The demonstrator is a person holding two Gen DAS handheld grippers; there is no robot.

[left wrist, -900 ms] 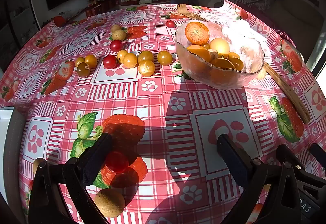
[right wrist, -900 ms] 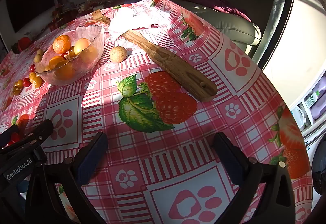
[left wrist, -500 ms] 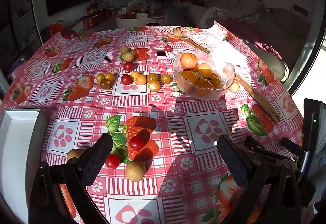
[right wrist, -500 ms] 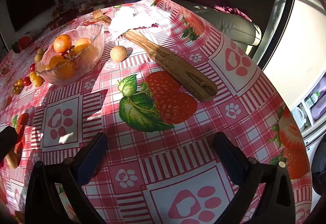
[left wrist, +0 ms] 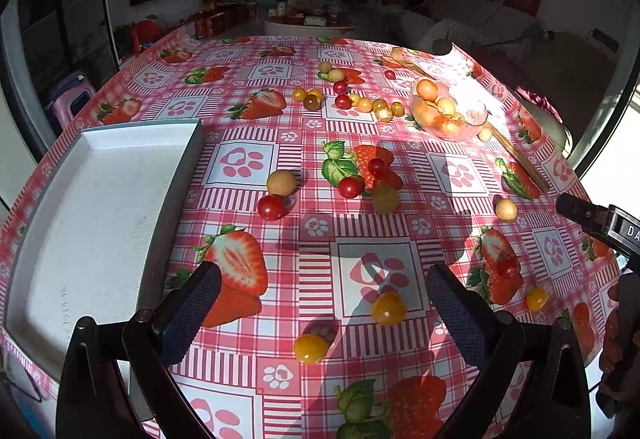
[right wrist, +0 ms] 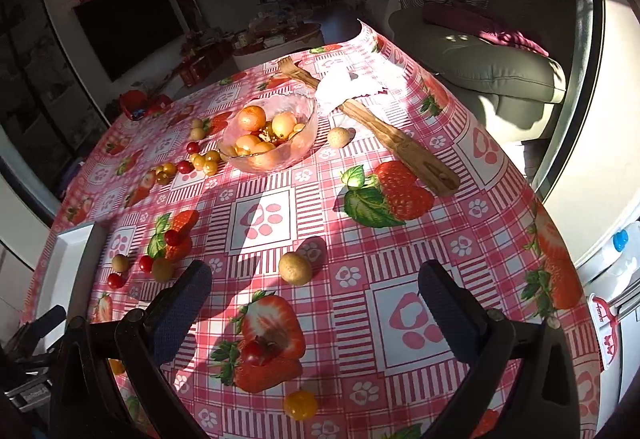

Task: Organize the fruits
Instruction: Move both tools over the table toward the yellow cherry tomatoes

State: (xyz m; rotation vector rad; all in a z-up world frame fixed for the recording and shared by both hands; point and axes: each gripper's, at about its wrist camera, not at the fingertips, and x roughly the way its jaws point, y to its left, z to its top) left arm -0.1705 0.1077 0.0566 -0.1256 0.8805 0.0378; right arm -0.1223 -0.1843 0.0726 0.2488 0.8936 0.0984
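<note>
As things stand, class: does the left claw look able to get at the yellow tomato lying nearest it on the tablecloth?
Probably yes. The left claw is open and empty, and the yellow tomato lies between its fingers with only bare tablecloth around it.

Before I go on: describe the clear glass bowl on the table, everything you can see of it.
The clear glass bowl is round, with a wavy rim and textured, sunlit walls. It stands upright on the red checked strawberry tablecloth, far from both open grippers. Inside lie orange and yellow fruits, heaped below the rim. A long wooden utensil lies just behind it; whether they touch is unclear. A tan round fruit sits beside it.
</note>
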